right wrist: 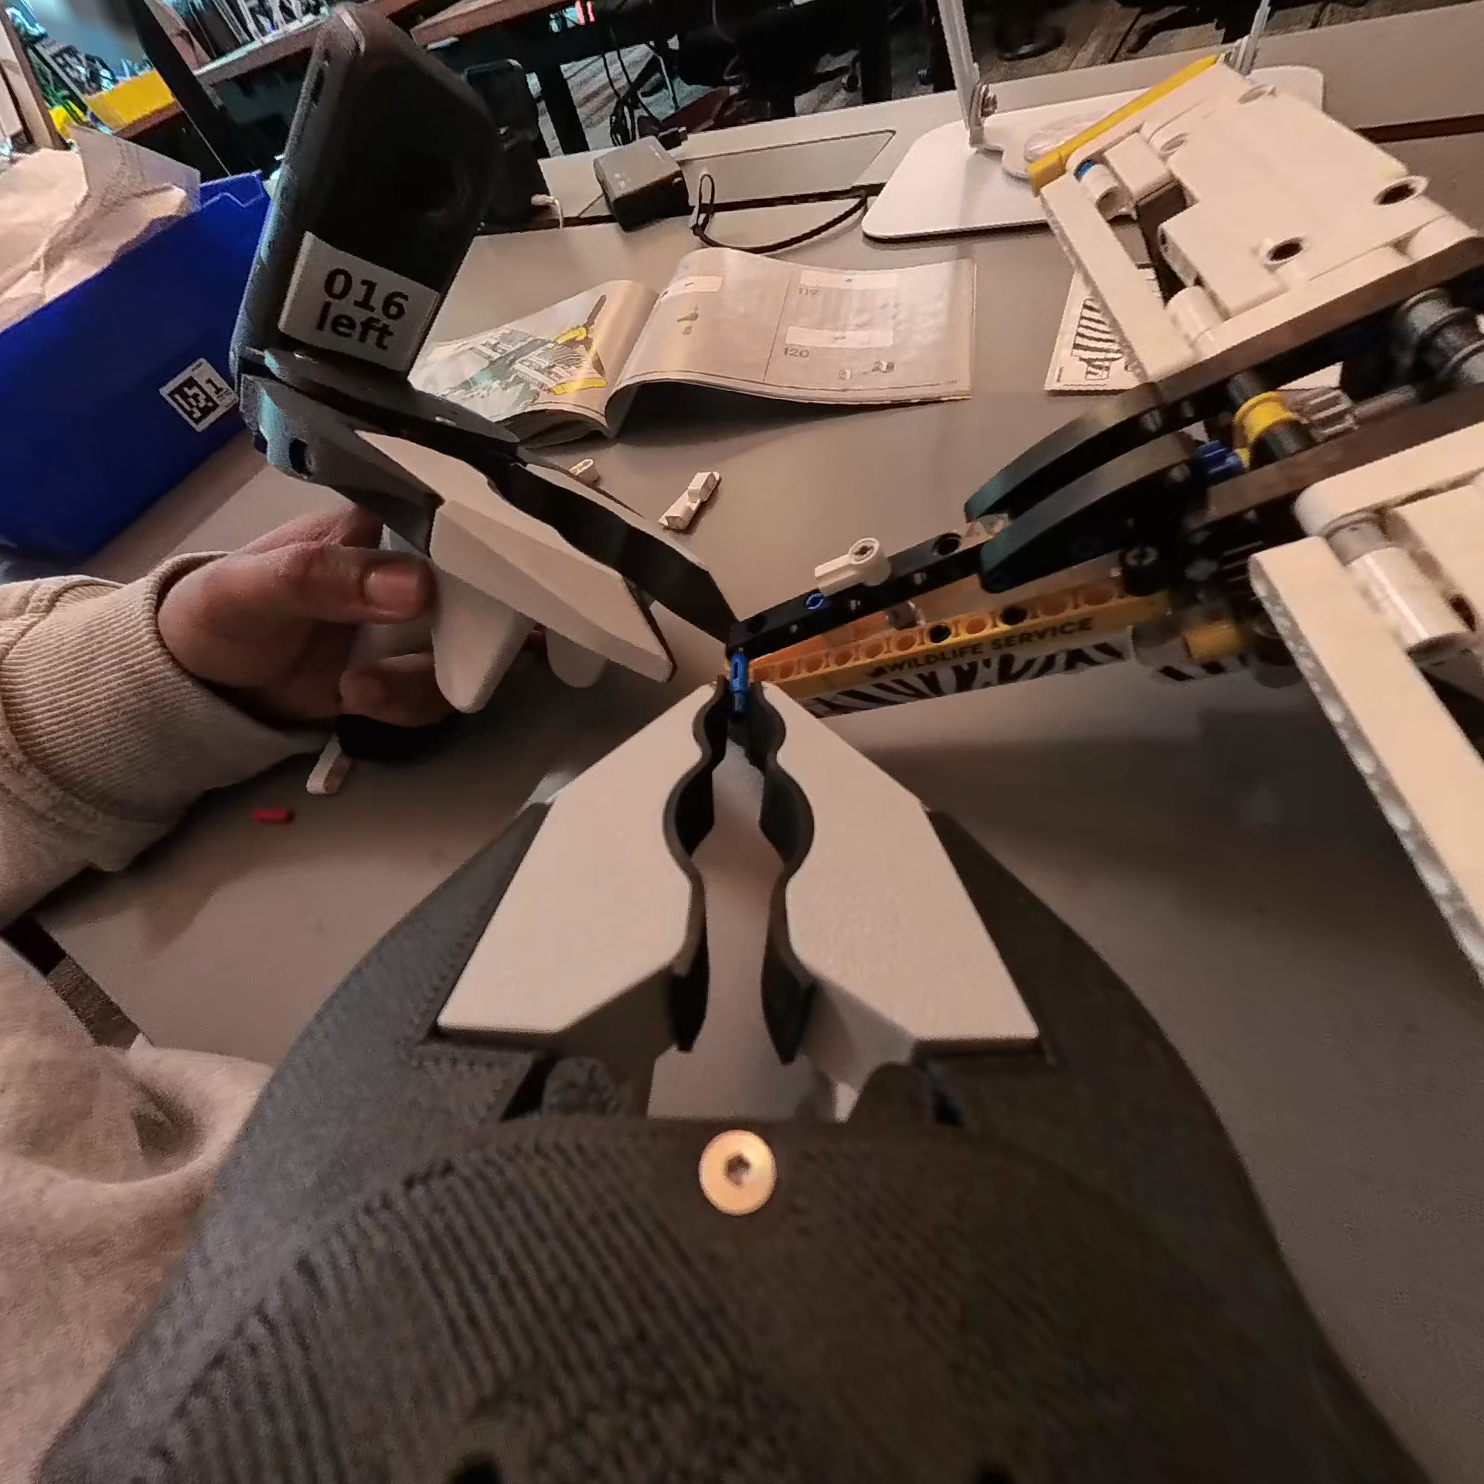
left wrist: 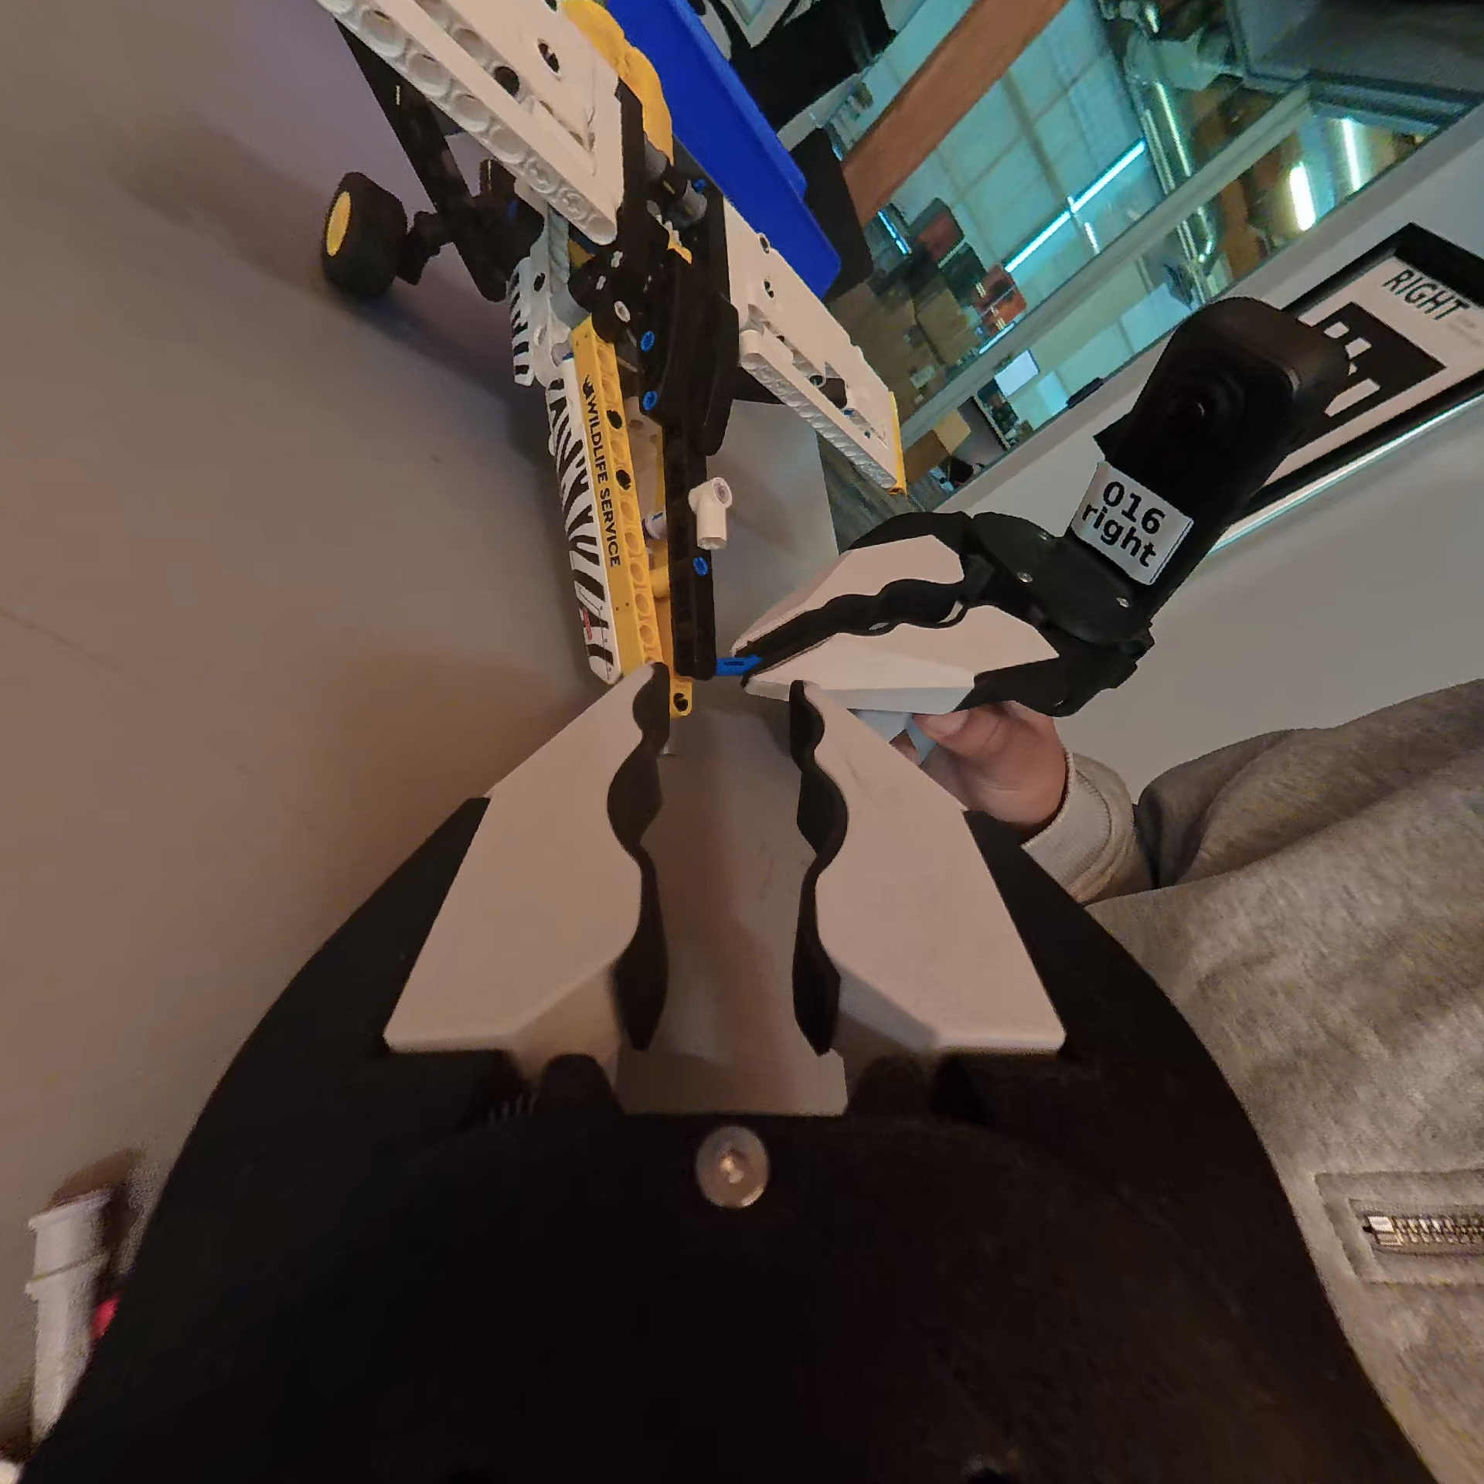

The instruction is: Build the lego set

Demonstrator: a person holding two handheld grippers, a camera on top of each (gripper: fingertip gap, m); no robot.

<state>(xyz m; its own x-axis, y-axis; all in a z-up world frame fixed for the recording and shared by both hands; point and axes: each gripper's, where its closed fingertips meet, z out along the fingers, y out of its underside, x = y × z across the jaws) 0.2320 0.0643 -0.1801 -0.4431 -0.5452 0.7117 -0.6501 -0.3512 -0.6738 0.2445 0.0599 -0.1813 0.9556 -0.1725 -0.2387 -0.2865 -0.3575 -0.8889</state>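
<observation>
The lego model (left wrist: pixel 618 450) is a plane-like build of white panels, black and yellow beams and a zebra-striped panel, lying on the grey table. Its tail points toward both grippers. My left gripper (left wrist: pixel 727 695) is open, and its left fingertip (left wrist: pixel 650 691) touches the end of the yellow beam (left wrist: pixel 678 699). My right gripper (right wrist: pixel 737 703) is shut on a small blue pin (right wrist: pixel 737 682) and holds it at the end of the black beam (right wrist: pixel 803 614). In the left wrist view the right gripper (left wrist: pixel 751 666) comes in from the right with the blue pin (left wrist: pixel 735 664) at its tip.
An open instruction booklet (right wrist: pixel 723 337), a blue bin (right wrist: pixel 104 345), a monitor stand (right wrist: pixel 956 185) and a black box (right wrist: pixel 642 177) lie behind. Loose white pieces (right wrist: pixel 691 498) and a small red piece (right wrist: pixel 273 815) lie on the table. A hand (right wrist: pixel 281 618) holds the left gripper. My two grippers' fingertips are within a few centimetres of each other.
</observation>
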